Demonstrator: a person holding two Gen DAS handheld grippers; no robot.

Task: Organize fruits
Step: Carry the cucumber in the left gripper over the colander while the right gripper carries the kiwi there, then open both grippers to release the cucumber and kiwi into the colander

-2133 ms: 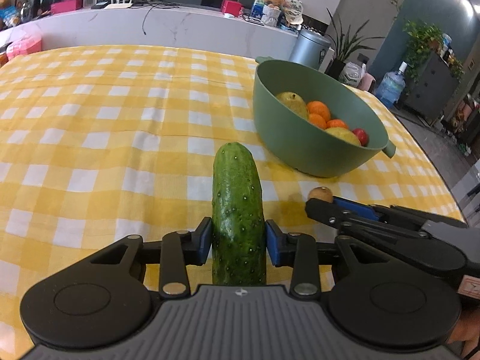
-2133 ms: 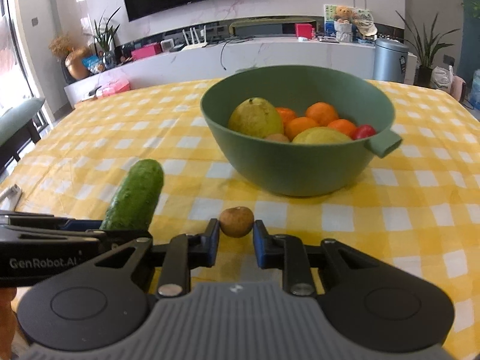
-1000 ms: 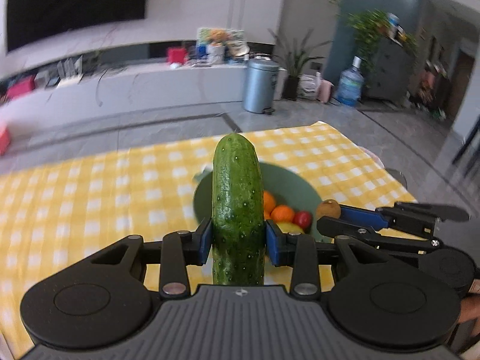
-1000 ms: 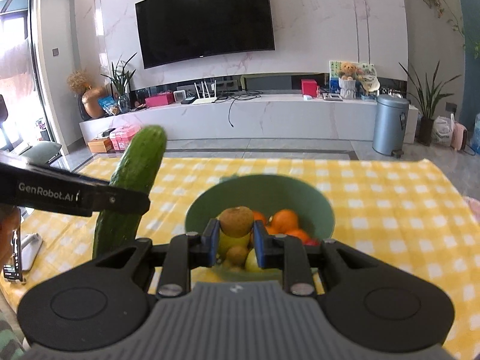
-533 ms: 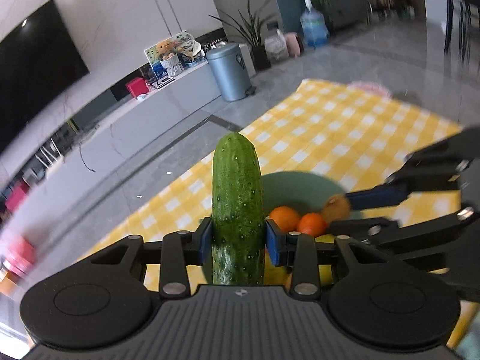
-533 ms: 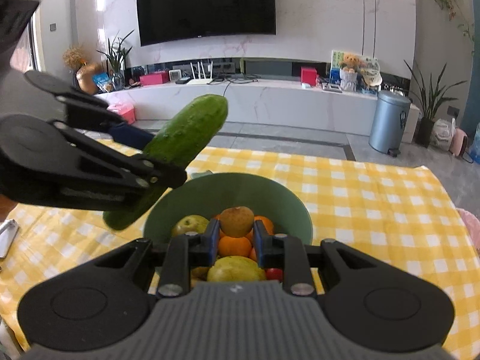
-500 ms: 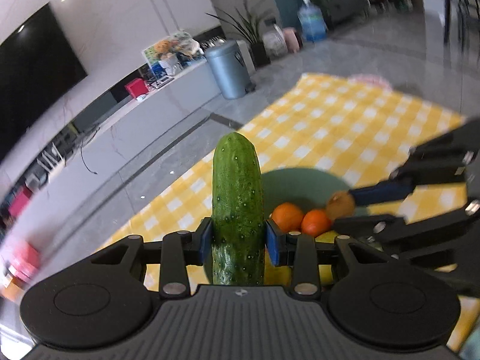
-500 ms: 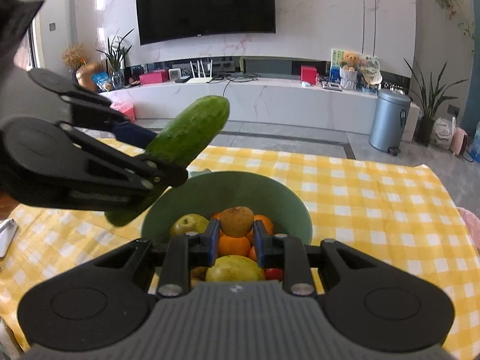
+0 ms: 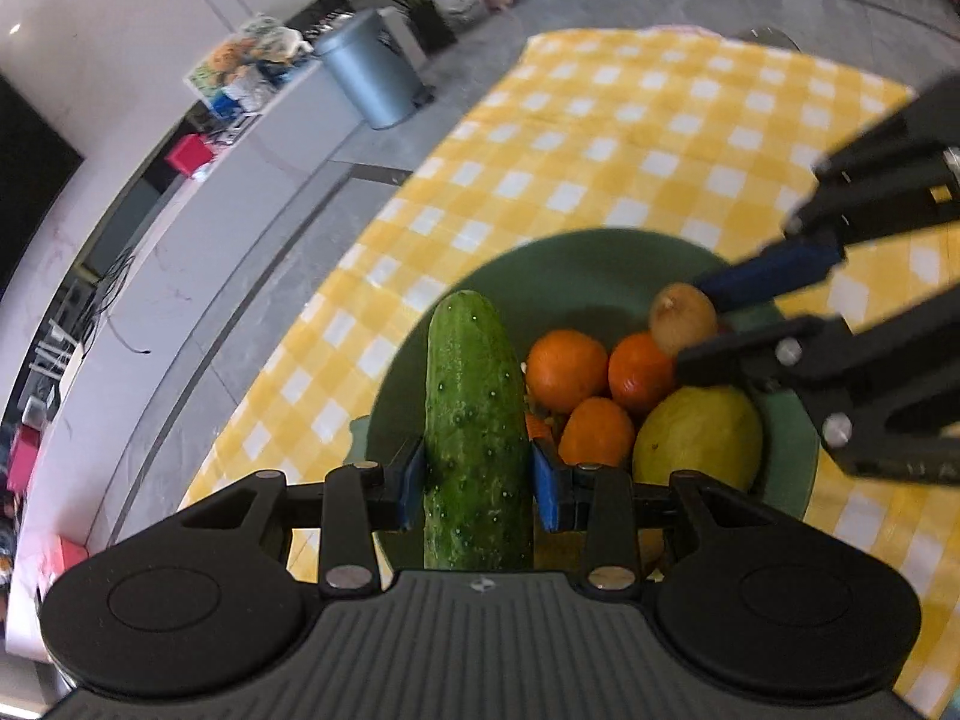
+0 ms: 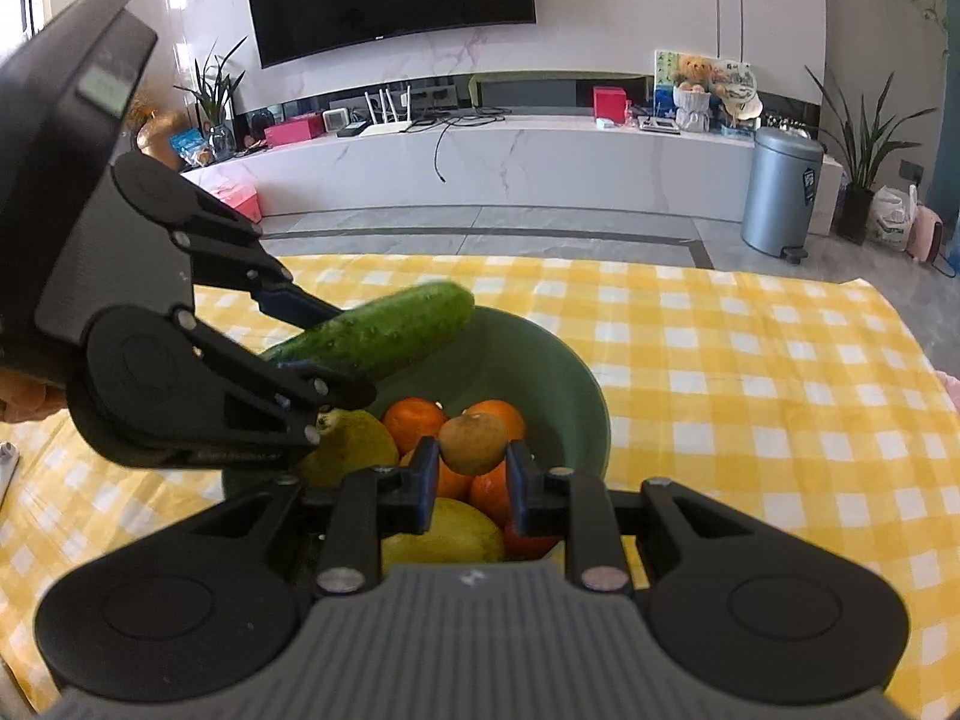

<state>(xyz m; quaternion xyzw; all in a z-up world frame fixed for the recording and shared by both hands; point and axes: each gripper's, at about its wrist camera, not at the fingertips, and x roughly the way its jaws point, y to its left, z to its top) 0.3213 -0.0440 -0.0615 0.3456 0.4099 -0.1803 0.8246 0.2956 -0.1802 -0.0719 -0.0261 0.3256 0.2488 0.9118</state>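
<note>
Fruit bowl: green bowl [image 10: 576, 384] sits on the yellow checked tablecloth [image 10: 750, 372], already loaded with oranges [image 9: 567, 369] and a big yellow-green fruit [image 9: 699, 438]
Table edges: far edge of the cloth runs just past the bowl, then grey floor; lots of bare checks to the right of the bowl
Room over the bowl: pretty tight, both tools hang over it close together, far inner wall is bare
Left gripper [image 9: 479, 477]: pinching the cucumber [image 9: 474, 420] low on its length, tip pointing at the bowl's far inner wall
Right gripper [image 10: 469, 468]: squeezed onto a small brown fruit [image 10: 474, 443], held above the oranges
Vs a second ago: both tools were higher and further back, now they've dropped in over the bowl; the left one rolled, so in the right view the cucumber went from nearly upright to lying almost flat across the rim
</note>
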